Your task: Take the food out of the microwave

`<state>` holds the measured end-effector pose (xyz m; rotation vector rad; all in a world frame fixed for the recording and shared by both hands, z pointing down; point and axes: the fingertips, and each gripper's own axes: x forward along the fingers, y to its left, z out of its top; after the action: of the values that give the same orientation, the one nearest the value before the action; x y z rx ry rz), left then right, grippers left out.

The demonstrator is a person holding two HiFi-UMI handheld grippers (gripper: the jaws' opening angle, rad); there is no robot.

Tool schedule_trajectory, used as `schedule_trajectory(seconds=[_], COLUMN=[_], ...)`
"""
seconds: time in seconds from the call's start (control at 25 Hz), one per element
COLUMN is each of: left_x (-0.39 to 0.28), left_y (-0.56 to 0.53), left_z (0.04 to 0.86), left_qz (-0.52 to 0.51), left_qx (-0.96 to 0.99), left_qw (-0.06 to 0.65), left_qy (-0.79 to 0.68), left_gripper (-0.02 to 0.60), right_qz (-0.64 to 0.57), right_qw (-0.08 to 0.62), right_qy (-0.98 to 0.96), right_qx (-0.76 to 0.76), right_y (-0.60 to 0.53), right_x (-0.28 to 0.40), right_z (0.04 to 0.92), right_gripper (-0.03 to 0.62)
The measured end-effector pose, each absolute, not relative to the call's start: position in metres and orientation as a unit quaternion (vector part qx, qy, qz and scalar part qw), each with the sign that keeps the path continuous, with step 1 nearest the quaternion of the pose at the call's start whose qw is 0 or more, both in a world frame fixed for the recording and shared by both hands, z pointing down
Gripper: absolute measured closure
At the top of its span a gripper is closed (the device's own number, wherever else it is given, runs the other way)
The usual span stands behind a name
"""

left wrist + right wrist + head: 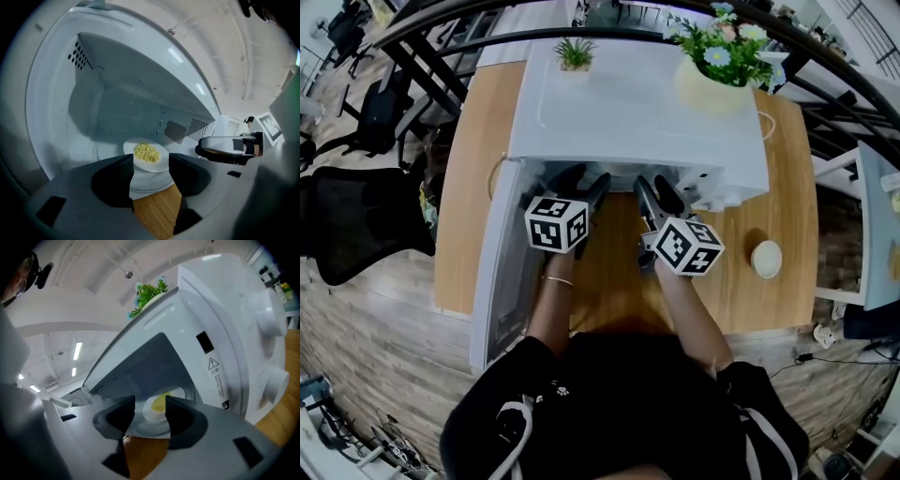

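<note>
A white microwave (pixel 628 103) stands on a wooden table (pixel 787 187), its door (pixel 492 272) swung open to the left. Inside, on the glass turntable (pixel 140 185), sits a white plate (pixel 157 164) with a heap of yellow food (pixel 146 151). The plate (pixel 151 411) and food (pixel 160 402) also show in the right gripper view. My left gripper (pixel 151 159) is at the oven's mouth, open, with nothing between its jaws; the plate lies just beyond its tips. My right gripper (pixel 150 409) is open beside it, also short of the plate. Both show from above: left gripper (pixel 586 183), right gripper (pixel 656 192).
On top of the microwave stand a yellow flower pot (pixel 712 84) and a small green plant (pixel 575 54). A round white cup (pixel 766 259) sits on the table to the right. Black office chairs (pixel 356 225) stand on the floor at the left.
</note>
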<state>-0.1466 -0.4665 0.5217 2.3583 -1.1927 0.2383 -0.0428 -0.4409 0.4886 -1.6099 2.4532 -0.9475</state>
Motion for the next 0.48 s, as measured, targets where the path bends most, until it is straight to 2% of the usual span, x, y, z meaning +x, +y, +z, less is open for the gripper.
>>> schedule_trajectory(seconds=[0.48], left_x=[-0.141], left_y=[-0.488], left_z=[0.547], left_qz=[0.101], left_qx=[0.849], left_qw=[0.275], left_qy=[-0.439], left_gripper=[0.365], right_qz=[-0.339], right_qw=[-0.005], right_qy=[0.747], right_qx=[-0.572], right_y=[-0.489], right_x=[-0.047], right_z=[0.533], right_gripper=[0.358])
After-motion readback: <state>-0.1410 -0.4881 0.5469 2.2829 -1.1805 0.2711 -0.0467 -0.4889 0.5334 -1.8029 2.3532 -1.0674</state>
